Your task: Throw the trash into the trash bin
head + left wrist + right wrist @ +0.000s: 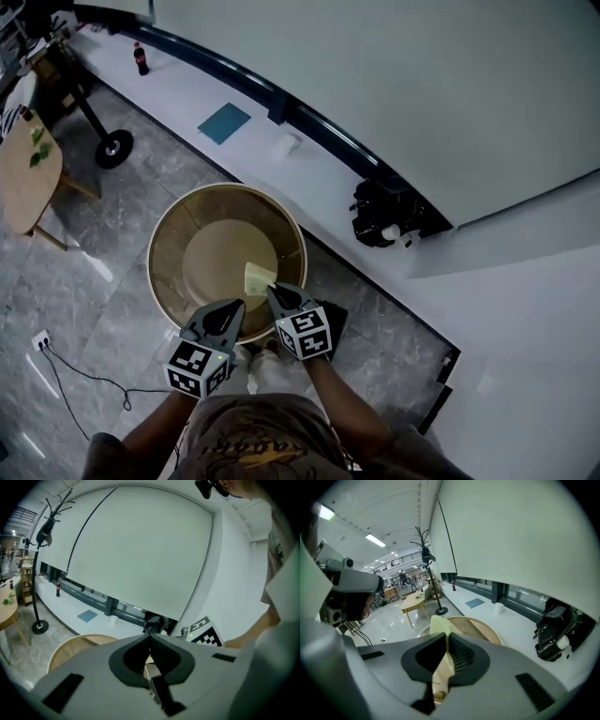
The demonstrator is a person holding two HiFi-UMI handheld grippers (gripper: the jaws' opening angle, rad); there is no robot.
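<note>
A round wooden trash bin [161, 234] stands on the grey floor just ahead of me, open at the top and with a bare beige bottom. My right gripper [273, 292] is shut on a pale yellow scrap of paper trash [258, 278], which hangs over the bin's near rim. In the right gripper view the scrap [440, 626] sticks up between the closed jaws, with the bin [485, 629] beyond it. My left gripper [236, 307] sits beside the right one at the bin's near edge. Its jaws [149, 637] meet at the tips with nothing held, and the bin [70, 645] lies below left.
A white ledge runs along the wall behind the bin, with a black bag [384, 211], a white cup [286, 143], a teal mat [224, 123] and a cola bottle [141, 58]. A small wooden table [28, 173] and a coat stand base [112, 147] stand at left. A cable [84, 375] trails on the floor.
</note>
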